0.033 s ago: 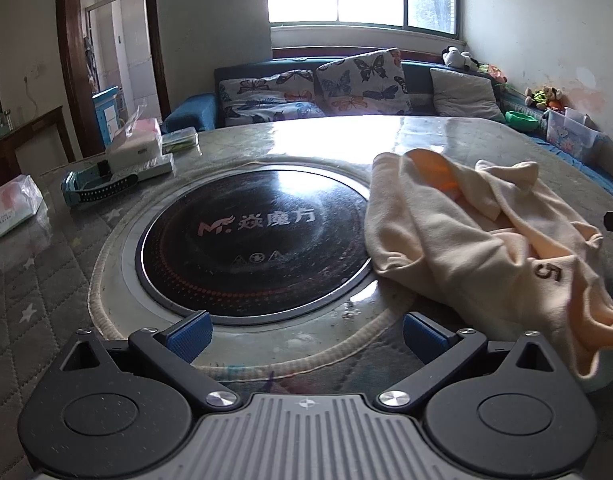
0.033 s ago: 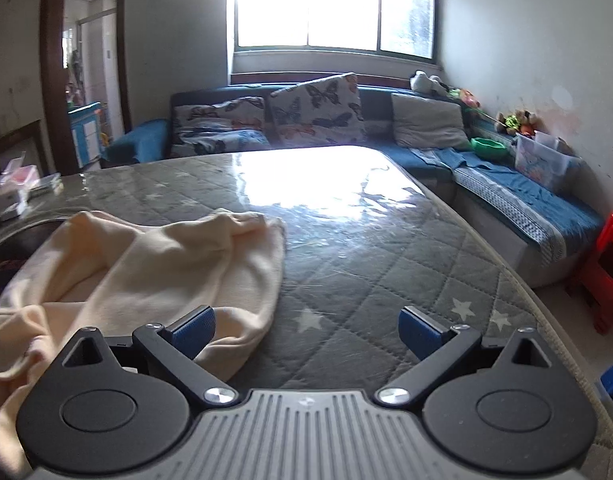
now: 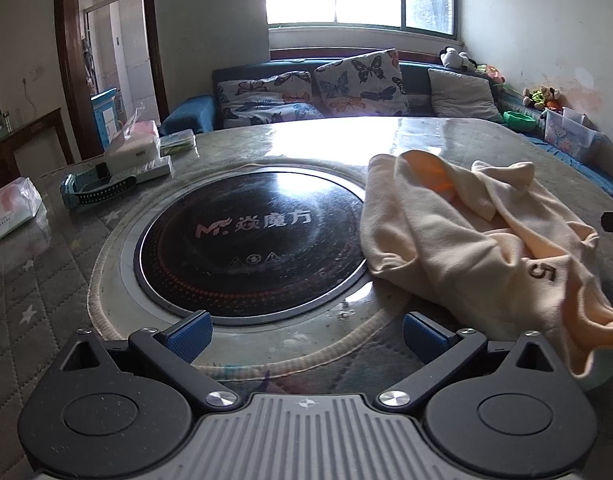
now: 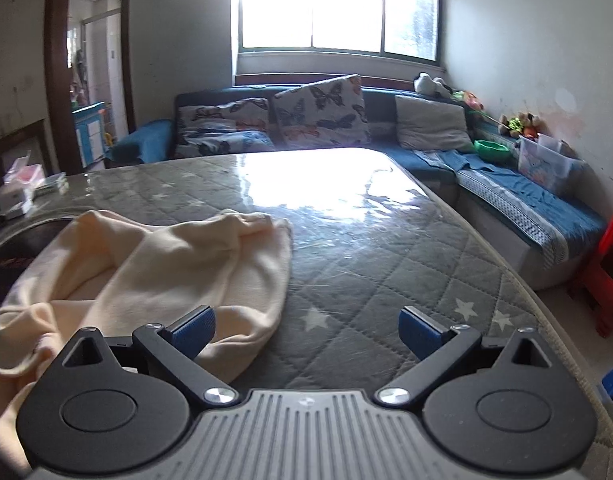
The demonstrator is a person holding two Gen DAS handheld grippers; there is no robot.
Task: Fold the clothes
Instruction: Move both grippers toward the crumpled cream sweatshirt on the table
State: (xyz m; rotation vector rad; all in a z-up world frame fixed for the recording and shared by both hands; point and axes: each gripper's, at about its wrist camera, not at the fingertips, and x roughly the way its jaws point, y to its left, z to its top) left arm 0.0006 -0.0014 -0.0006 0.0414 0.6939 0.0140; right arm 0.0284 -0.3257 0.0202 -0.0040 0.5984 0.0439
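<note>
A crumpled cream garment [image 3: 466,240] with a dark "5" printed on it lies on the quilted table cover [image 3: 34,280], just right of the round black cooktop. My left gripper [image 3: 306,336] is open and low over the table's near side, with the garment off to its right and nothing between its fingers. In the right wrist view the same garment [image 4: 166,264] spreads to the left. My right gripper [image 4: 306,330] is open too. Its left blue pad [image 4: 194,326] hangs over the garment's near edge, and its right pad sits over bare cover.
A round black induction cooktop [image 3: 250,248] is set into the table's middle. A white tissue box [image 3: 134,146], a blue smartwatch [image 3: 94,190] and a tissue pack [image 3: 10,210] sit at the far left. A blue sofa [image 4: 526,196] runs behind and right of the table; a red stool [image 4: 610,268] stands beside its curved right edge.
</note>
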